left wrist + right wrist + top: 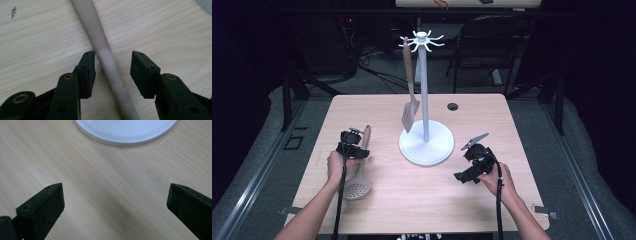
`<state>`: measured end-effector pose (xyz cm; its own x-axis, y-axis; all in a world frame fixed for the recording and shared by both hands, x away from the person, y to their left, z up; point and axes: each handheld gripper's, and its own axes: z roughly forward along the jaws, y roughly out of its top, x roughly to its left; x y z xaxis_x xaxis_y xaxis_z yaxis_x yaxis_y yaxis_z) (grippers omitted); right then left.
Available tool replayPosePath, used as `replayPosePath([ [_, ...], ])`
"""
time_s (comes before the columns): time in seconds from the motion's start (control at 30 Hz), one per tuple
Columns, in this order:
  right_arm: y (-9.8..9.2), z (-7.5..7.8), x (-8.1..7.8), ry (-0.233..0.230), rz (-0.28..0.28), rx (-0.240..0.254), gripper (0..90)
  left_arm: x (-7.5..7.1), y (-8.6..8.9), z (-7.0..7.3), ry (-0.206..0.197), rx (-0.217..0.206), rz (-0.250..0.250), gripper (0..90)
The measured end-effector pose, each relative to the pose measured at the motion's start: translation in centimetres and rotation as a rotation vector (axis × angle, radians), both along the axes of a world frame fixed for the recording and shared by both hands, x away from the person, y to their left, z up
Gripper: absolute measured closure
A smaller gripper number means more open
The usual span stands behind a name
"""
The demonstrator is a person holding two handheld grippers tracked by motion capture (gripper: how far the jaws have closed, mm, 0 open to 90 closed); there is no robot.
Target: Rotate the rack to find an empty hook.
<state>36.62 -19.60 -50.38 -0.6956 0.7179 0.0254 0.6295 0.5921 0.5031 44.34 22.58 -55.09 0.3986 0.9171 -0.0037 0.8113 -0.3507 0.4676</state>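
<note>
two grippers work over a pale wood table (472, 210). the left gripper (353, 140) sits low at about 9 o'clock from the white stand (426, 142), right over the handle of a skimmer (360, 170) that lies flat on the table, its round holed bowl toward the person at 6 o'clock and its handle running away toward 12. in the left gripper view the handle (106, 62) passes up between the two black jaws, from the bottom edge toward 11 o'clock; the jaws are partly spread around it, the left pad looks to be just touching or a hair off the handle, though the angle makes that hard to judge, and the right pad stands clear with bare wood showing in the gap. the right gripper (476, 150) rests at about 3 o'clock from the stand, held just above the table; in the right gripper view its jaws are spread wide with nothing between them, only wood, and the rim of the stand's round base (125, 135) sits at 12 o'clock. a spatula (410, 107) hangs from a hook at the top of the stand, blade down, close beside the pole.
</note>
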Motion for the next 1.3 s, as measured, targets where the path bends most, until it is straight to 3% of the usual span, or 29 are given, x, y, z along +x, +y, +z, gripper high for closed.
replayPosePath([
  [0.17, 0.0, 0.0, 0.0, 0.002, 0.002, 0.001, 1.0, 0.3, 0.3, -0.4, 0.014, 0.006, 0.001, 63.6],
  [0.57, 0.1, 0.2, -0.1, 0.005, 0.003, 0.000, 1.0, 0.4, 0.7, -0.4, 0.032, -0.024, -0.006, 65.0],
  [1.0, 0.1, 0.1, -0.2, 0.004, -0.005, 0.008, 1.0, -0.3, 1.4, 0.0, 0.101, -0.027, -0.066, 68.0],
  [1.3, 0.0, 0.1, -0.2, 0.010, 0.002, 0.005, 1.0, -0.6, 1.3, 0.2, 0.137, 0.000, -0.108, 68.7],
])
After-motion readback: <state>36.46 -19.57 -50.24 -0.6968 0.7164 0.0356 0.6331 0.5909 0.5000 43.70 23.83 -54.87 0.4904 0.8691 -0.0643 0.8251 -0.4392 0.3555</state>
